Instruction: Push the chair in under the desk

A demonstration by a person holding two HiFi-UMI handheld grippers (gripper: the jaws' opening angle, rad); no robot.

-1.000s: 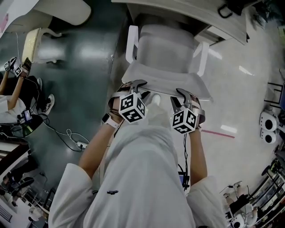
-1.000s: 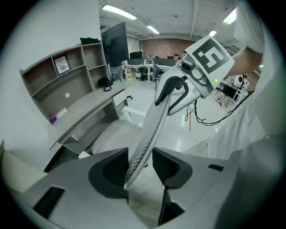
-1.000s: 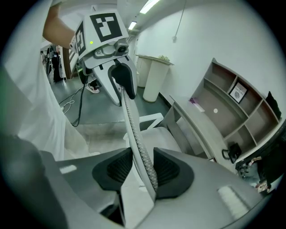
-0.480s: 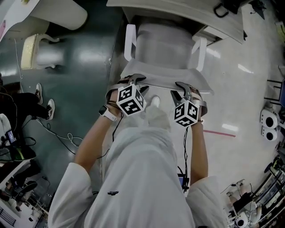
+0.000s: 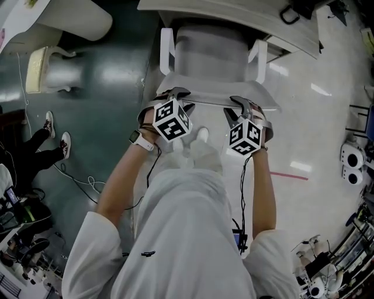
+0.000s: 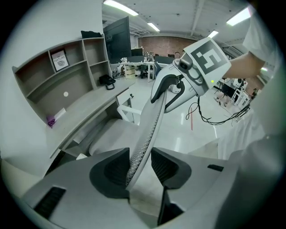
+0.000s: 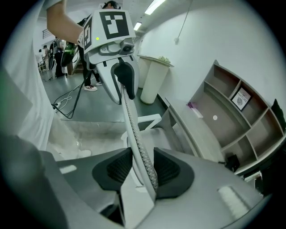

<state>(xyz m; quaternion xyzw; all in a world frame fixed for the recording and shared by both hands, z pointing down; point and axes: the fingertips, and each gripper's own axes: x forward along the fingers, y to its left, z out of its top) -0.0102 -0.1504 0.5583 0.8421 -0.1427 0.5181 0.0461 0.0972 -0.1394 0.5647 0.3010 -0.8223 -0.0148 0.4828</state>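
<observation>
The chair [image 5: 211, 58] stands at twelve o'clock from the person, its seat tucked beneath the tabletop [image 5: 193, 11], with only the armrests [image 5: 166, 49] and the backrest [image 5: 213, 100] still out. Since a second ago it has slid a little deeper under. The left hand-held gripper [image 5: 175, 93] straddles the backrest's top edge toward eleven o'clock; its jaws are spread wider than the thin mesh, which touches only one jaw. The right hand-held gripper [image 5: 242, 104] straddles the same edge toward one o'clock, its jaws opening, the mesh between them leaning on one jaw. Both have travelled forward with the chair. At nine o'clock on the dark floor [image 5: 117, 117], a bystander's shoes [image 5: 57, 133] have shifted. A red strip [image 5: 289, 175] lies at four o'clock.
</observation>
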